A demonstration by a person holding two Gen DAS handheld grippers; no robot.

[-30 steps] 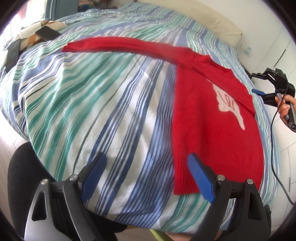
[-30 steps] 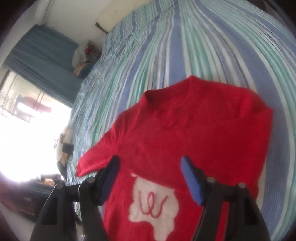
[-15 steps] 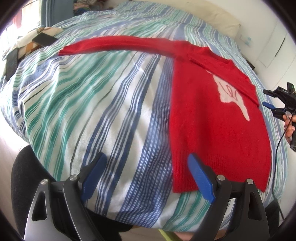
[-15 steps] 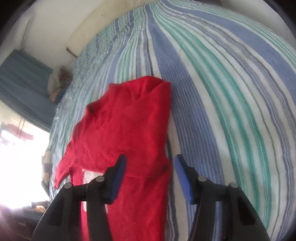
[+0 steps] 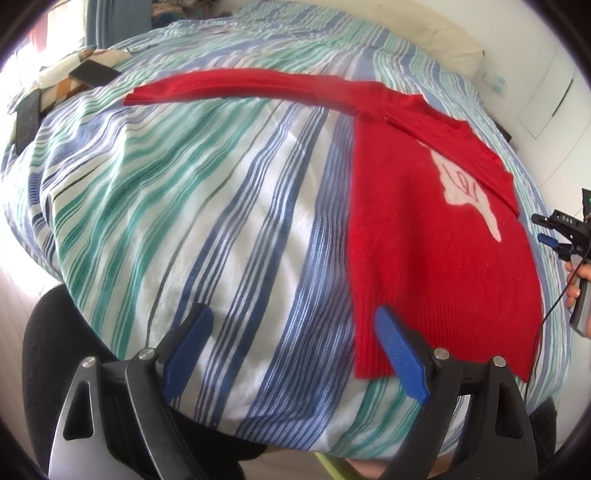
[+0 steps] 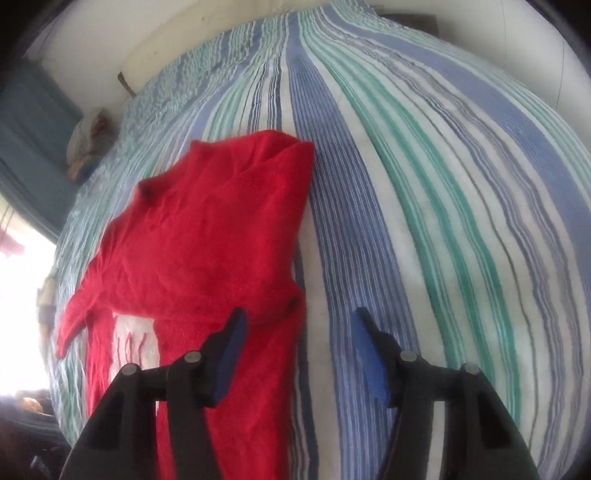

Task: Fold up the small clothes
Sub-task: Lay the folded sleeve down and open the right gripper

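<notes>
A striped bedspread (image 5: 207, 206) in blue, green and white covers the bed, with a cream pillow (image 5: 439, 33) at its head and a dark flat object (image 5: 92, 72), perhaps a phone, lying on patterned cloth at the far left corner; nothing sits between either tool and the garment. The red sweater (image 5: 424, 236) lies flat on the right part of the bed in the left wrist view, its body running lengthwise from the ribbed hem at the near edge up toward the pillow, white motif facing up. One sleeve (image 5: 251, 86) stretches straight out to the left, across the stripes; the other is folded in over the chest. The left gripper (image 5: 291, 332) hovers low at the foot of the bed, jaws spread wide and empty, its right finger (image 5: 400, 354) just over the hem corner. The right gripper (image 6: 295, 332) is held by the sweater's side, also wide apart and holding nothing, one finger over red knit, the other over bare bedspread.
</notes>
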